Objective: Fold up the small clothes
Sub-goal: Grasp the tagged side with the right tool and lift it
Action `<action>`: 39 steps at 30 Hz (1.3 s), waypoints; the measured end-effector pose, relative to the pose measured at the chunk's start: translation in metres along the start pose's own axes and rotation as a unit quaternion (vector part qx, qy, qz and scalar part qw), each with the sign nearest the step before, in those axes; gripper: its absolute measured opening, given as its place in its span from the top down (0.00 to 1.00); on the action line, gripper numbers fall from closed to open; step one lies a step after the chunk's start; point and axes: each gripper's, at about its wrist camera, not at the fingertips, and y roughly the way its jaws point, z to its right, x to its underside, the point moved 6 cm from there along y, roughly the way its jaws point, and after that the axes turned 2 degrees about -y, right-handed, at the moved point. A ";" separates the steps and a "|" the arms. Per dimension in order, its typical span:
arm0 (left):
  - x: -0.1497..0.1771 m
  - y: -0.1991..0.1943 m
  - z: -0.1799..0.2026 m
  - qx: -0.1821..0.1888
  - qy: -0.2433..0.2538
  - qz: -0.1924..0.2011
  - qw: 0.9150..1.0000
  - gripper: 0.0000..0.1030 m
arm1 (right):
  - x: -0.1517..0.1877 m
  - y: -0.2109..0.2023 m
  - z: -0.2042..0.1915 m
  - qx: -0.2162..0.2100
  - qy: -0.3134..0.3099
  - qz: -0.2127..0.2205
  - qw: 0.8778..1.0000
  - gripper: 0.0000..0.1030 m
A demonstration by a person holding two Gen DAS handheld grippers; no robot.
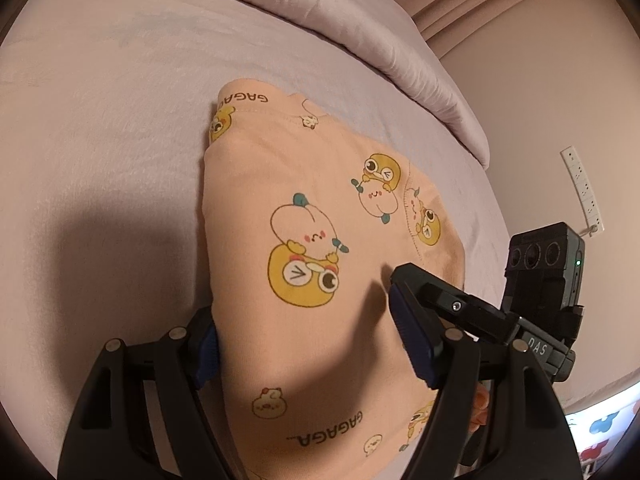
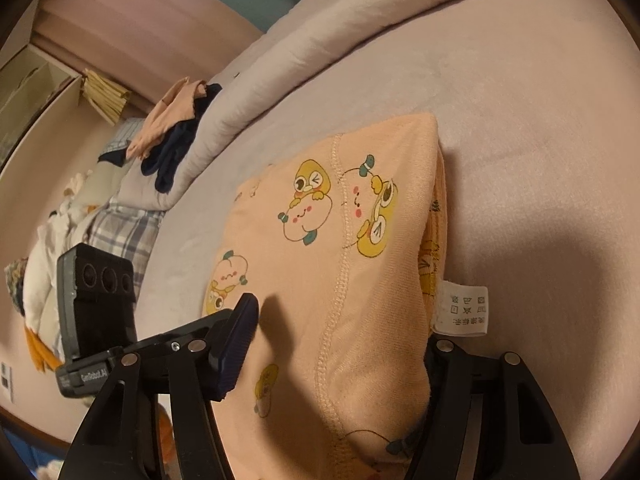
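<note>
Left wrist view: folded peach garment (image 1: 320, 240) centre frame on the bed (image 1: 100, 120); left gripper (image 1: 308, 348) and right gripper (image 2: 332, 344) both spread, straddling its near edges. Mid-fold, seemingly; next, pinching cloth.

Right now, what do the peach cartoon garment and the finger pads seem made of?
Peach cartoon garment: soft matte knit, probably cotton; overlock seams and printed ducks show. Finger pads: dark blue, ribbed, likely rubber. Care label: white woven or satin tag, hard to tell.
</note>
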 end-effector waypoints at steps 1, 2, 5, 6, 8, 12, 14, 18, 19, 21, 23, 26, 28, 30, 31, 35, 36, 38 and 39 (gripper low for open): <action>0.000 0.000 -0.001 -0.002 -0.001 0.001 1.000 0.32 | 0.000 -0.001 0.000 0.003 0.000 0.003 1.000 0.40; -0.001 0.000 -0.002 -0.005 -0.003 0.003 1.000 0.35 | 0.001 -0.001 0.001 0.006 -0.001 0.005 1.000 0.42; 0.000 -0.001 -0.006 -0.018 -0.008 0.005 1.000 0.45 | 0.002 -0.003 0.004 0.018 0.000 0.010 1.000 0.52; 0.000 -0.001 -0.007 -0.024 -0.009 0.005 1.000 0.48 | 0.002 -0.003 0.005 0.018 0.002 0.012 1.000 0.54; 0.000 -0.001 -0.007 -0.031 -0.009 0.006 0.999 0.48 | 0.002 -0.003 0.006 0.022 0.006 0.016 1.000 0.55; 0.001 -0.001 -0.004 -0.050 0.004 0.007 0.999 0.50 | 0.001 -0.002 0.002 0.041 -0.009 0.018 0.999 0.61; 0.001 0.000 -0.004 -0.060 0.013 0.008 0.998 0.51 | 0.000 -0.001 0.000 0.053 -0.020 0.020 0.998 0.64; 0.001 0.000 -0.003 -0.068 0.019 0.010 0.997 0.53 | 0.000 0.000 -0.005 0.074 -0.038 0.025 0.996 0.68; 0.001 0.000 -0.004 -0.070 0.020 0.010 0.997 0.53 | 0.000 -0.001 -0.006 0.080 -0.043 0.027 0.996 0.70; 0.000 0.000 -0.003 -0.075 0.022 0.011 0.997 0.55 | 0.000 -0.001 -0.010 0.093 -0.057 0.031 0.994 0.72; 0.000 -0.001 -0.003 -0.079 0.024 0.012 0.997 0.56 | 0.000 -0.002 -0.015 0.107 -0.075 0.036 0.991 0.74; 0.001 -0.001 -0.001 -0.082 0.025 0.014 0.996 0.58 | 0.000 -0.004 -0.025 0.124 -0.102 0.045 0.986 0.75; 0.002 -0.003 0.000 -0.082 0.025 0.014 0.996 0.61 | 0.000 -0.007 -0.031 0.124 -0.112 0.054 0.984 0.76; 0.003 -0.006 0.000 -0.078 0.023 0.018 0.997 0.65 | 0.001 -0.009 -0.036 0.121 -0.119 0.061 0.984 0.77; 0.004 -0.007 0.000 -0.075 0.021 0.020 0.997 0.65 | 0.001 -0.009 -0.039 0.121 -0.123 0.063 0.983 0.77; 0.009 -0.016 0.003 -0.073 0.022 0.024 0.997 0.68 | 0.005 -0.012 -0.050 0.118 -0.135 0.066 0.981 0.77; 0.011 -0.018 0.005 -0.073 0.026 0.025 0.997 0.69 | 0.006 -0.013 -0.053 0.118 -0.139 0.066 0.981 0.77; 0.014 -0.022 0.007 -0.075 0.033 0.026 0.996 0.69 | 0.010 -0.017 -0.057 0.117 -0.145 0.066 0.980 0.77; 0.016 -0.024 0.008 -0.076 0.035 0.027 0.996 0.69 | 0.012 -0.018 -0.059 0.116 -0.147 0.065 0.980 0.77</action>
